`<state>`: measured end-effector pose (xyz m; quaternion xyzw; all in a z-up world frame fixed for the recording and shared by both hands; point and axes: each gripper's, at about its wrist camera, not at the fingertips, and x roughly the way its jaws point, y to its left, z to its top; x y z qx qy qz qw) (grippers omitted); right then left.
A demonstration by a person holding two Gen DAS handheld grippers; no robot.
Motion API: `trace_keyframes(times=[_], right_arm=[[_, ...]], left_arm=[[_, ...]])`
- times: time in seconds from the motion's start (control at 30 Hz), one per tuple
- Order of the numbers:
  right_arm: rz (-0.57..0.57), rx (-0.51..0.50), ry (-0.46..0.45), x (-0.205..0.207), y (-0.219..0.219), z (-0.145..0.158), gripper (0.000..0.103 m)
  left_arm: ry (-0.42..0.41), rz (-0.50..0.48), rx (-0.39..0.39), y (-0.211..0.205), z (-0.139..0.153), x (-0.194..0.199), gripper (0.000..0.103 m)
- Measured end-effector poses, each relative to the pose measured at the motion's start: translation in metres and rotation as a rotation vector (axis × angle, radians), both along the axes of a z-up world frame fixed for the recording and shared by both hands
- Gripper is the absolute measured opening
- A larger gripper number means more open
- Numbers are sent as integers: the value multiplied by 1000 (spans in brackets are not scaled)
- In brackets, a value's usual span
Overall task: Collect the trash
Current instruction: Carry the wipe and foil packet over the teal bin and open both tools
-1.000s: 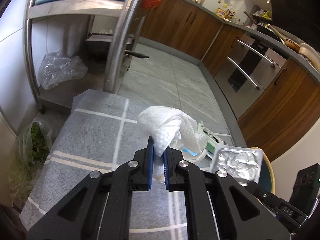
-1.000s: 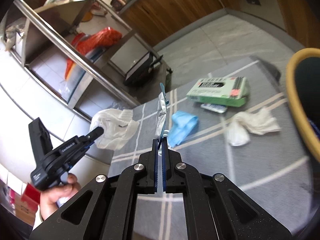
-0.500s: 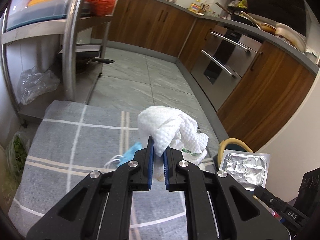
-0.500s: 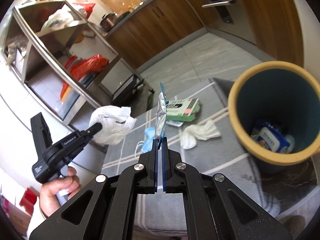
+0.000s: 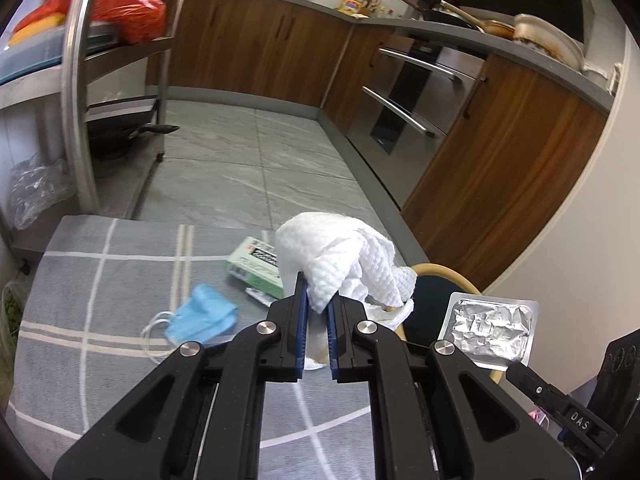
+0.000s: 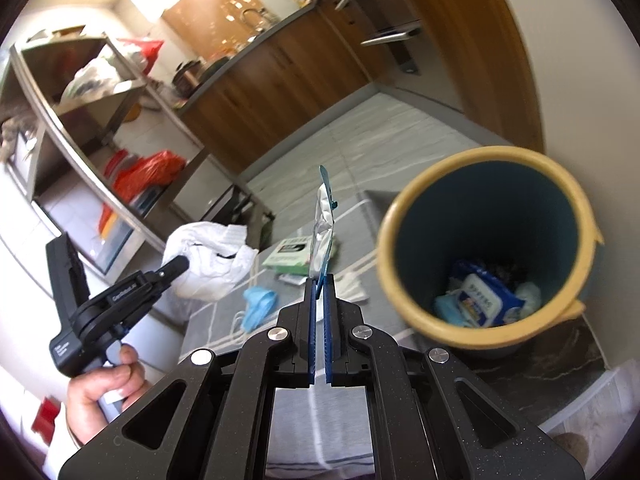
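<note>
Right tool [image 6: 319,296] clamped on silver foil blister pack [image 6: 322,224], edge-on; blue bin with tan rim [image 6: 404,216] now large at 3 o'clock (swung in within last second). Left tool [image 5: 316,304] pinching crumpled white paper towel [image 5: 340,256], bin rim [image 5: 440,270] now visible behind it at 2 o'clock. Both loads near drop. Blue face mask [image 5: 200,316], green-white carton [image 5: 250,266] left on grey striped rug [image 5: 100,280].

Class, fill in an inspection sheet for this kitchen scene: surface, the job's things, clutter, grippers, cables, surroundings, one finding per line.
Surface: grey rug with pale stripes lying on a grey tiled floor.
Job's things: white paper towel and foil blister pack are both held; blue face mask, green box and another white tissue lie on the rug; bin already holds wrappers.
Clutter: clear plastic bag under the rack.
Grippers: left gripper shut on the paper towel; right gripper shut on the blister pack, beside the bin.
Cables: nothing seen.
Surroundings: steel rack, wooden cabinets, oven.
</note>
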<state>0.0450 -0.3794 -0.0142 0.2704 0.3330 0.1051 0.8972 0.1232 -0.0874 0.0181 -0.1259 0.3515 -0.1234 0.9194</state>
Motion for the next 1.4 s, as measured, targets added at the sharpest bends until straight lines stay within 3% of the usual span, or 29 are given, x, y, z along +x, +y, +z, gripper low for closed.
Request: trace_keyframes(times=[0.33, 0.63, 1.0, 1.4], right_arm=[[-128, -50, 58, -3, -43, -17, 4], [-160, -130, 142, 1, -48, -39, 4], [-194, -169, 208, 2, -61, -58, 5], [-202, -174, 221, 3, -65, -62, 5]], left_arm=[[-14, -102, 44, -55, 0, 2, 8], [-21, -197, 104, -103, -7, 7, 8], [30, -286, 174, -163, -41, 28, 8], [59, -334, 200, -192, -65, 43, 8]])
